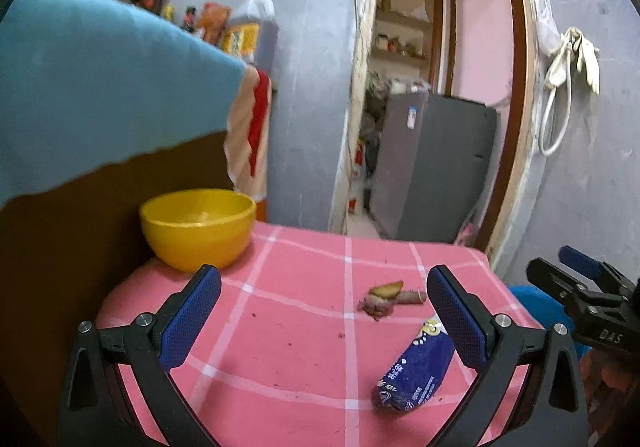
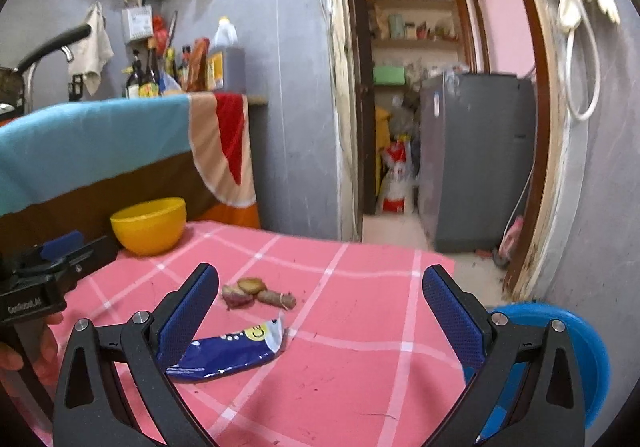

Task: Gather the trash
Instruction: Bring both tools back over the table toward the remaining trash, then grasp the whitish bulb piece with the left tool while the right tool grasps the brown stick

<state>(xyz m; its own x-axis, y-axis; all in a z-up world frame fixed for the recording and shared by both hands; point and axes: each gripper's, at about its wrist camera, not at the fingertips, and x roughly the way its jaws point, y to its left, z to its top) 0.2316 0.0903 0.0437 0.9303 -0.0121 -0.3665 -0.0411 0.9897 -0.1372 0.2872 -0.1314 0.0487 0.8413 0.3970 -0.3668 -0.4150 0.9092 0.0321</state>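
**Wrapper and scraps on the pink counter, both tongs spread wide**

Left wrist view: the left tongs (image 1: 324, 317) fill the lower part of the frame, their blue-padded arms far apart and holding nothing. Between them lies the pink checked counter (image 1: 280, 347). A crumpled dark blue snack wrapper (image 1: 414, 371) with white print and a torn, silvery yellow-marked end lies at the lower right, just inside the right-hand pad and partly hidden behind it. Above it, near the frame's centre, sits a small heap of vegetable scraps (image 1: 386, 297): a yellowish slice, a purplish peel and a brown stub. A yellow bowl (image 1: 198, 229) stands at the counter's far left corner. At the right edge the right tongs (image 1: 580, 283) show only from the side, level with the counter's edge.

Right wrist view: the right tongs (image 2: 320, 317) are likewise wide apart and empty, hovering low over the counter. The wrapper (image 2: 228, 353) lies flat at lower centre-left, its torn end pointing right, its left end tucked behind the left-hand pad. The scraps (image 2: 256, 293) rest just above it, apart from it. The bowl (image 2: 149, 225) sits upper left of them. At the left edge the left tongs (image 2: 60, 247) appear on their black handle, a hand (image 2: 30, 355) gripping it below. A blue round object (image 2: 560, 351) sits at the lower right, beyond the counter's edge.
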